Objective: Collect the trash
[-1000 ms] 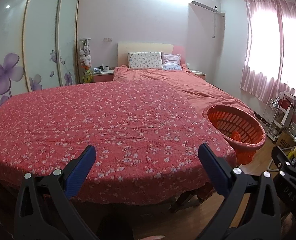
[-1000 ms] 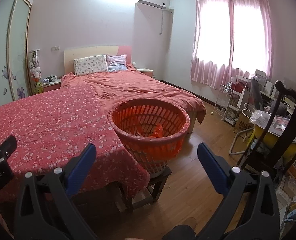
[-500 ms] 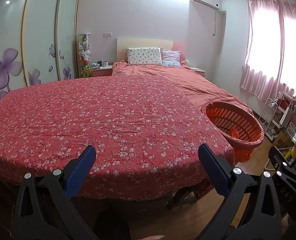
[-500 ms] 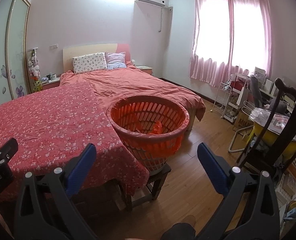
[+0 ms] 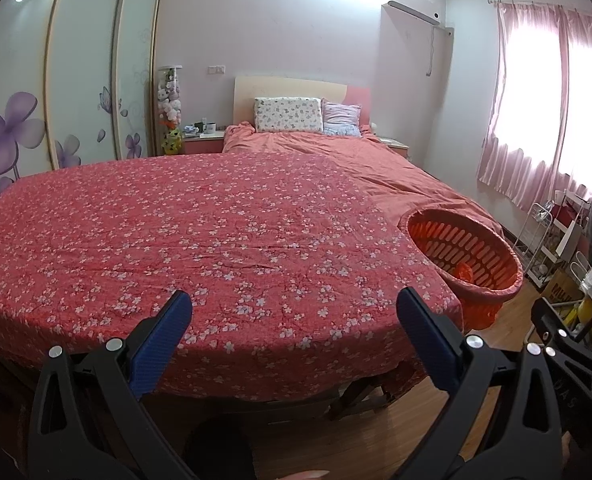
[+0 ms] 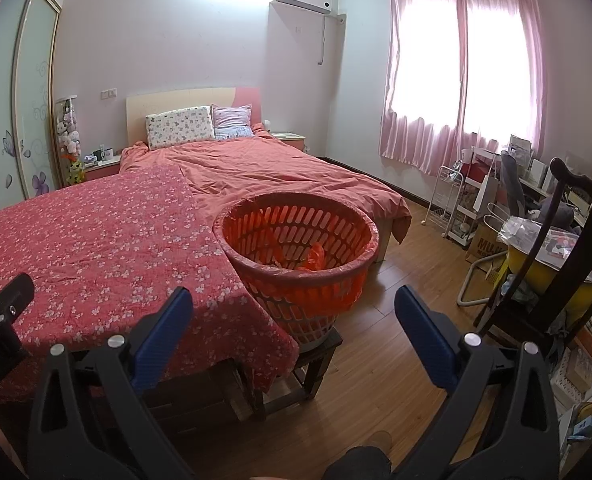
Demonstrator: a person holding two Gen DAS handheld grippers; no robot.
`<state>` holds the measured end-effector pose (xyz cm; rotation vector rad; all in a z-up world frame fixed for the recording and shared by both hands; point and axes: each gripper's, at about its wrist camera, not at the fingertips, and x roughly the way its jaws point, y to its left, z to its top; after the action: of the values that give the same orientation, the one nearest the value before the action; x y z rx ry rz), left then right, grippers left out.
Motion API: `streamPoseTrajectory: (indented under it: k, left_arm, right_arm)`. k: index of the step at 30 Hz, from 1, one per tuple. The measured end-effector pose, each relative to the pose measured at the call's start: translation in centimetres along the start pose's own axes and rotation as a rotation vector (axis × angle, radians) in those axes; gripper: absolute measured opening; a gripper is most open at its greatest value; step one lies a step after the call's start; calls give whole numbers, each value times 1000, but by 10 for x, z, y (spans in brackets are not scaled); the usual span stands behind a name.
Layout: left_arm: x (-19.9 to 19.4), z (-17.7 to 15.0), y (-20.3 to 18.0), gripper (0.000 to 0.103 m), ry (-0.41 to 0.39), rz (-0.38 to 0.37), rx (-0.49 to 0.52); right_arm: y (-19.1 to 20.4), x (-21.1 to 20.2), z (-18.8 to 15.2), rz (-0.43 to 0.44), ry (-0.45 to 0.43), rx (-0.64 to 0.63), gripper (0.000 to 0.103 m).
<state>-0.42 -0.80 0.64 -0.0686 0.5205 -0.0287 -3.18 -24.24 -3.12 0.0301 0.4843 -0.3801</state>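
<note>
An orange slatted basket (image 6: 300, 236) lined with an orange bag stands on a small wooden stool (image 6: 316, 356) beside the table; it also shows in the left wrist view (image 5: 464, 252). Orange crumpled trash (image 6: 316, 258) lies inside it. My left gripper (image 5: 294, 334) is open and empty, held before the near edge of a table covered with a red floral cloth (image 5: 200, 240). My right gripper (image 6: 294, 332) is open and empty, a little short of the basket. No loose trash shows on the cloth.
A bed with a salmon quilt (image 6: 280, 172) lies behind the table. A dark wooden chair (image 6: 568, 248), a white wire rack (image 6: 452, 200) and cluttered boxes stand at the right. Wooden floor (image 6: 400, 320) lies between basket and chair. A wardrobe (image 5: 76, 80) is at the left.
Both grippers have drawn back and risen slightly; the table and basket look a little farther and lower. Both stay open and empty.
</note>
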Motion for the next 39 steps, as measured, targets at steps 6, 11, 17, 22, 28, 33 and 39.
streamPoseTrajectory:
  k: [6, 11, 17, 22, 28, 33, 39]
  left_arm:
    - [0, 0, -2, 101, 7, -12, -9]
    - [0, 0, -3, 101, 9, -13, -9]
    - [0, 0, -3, 101, 9, -11, -8]
    - [0, 0, -3, 101, 10, -11, -8]
    - [1, -2, -3, 101, 14, -11, -8]
    - [3, -3, -2, 101, 19, -9, -10]
    - [3, -3, -1, 101, 23, -11, -10]
  right_arm:
    - [0, -1, 1, 0, -2, -1, 99]
    - [0, -1, 1, 0, 0, -1, 99]
    - [0, -1, 2, 0, 0, -1, 99]
    - [0, -1, 1, 0, -1, -1, 99]
    - [0, -1, 1, -1, -1, -1, 99]
    - [-1, -1, 1, -1, -1, -1, 99]
    - [-1, -1, 1, 1, 0, -1, 99]
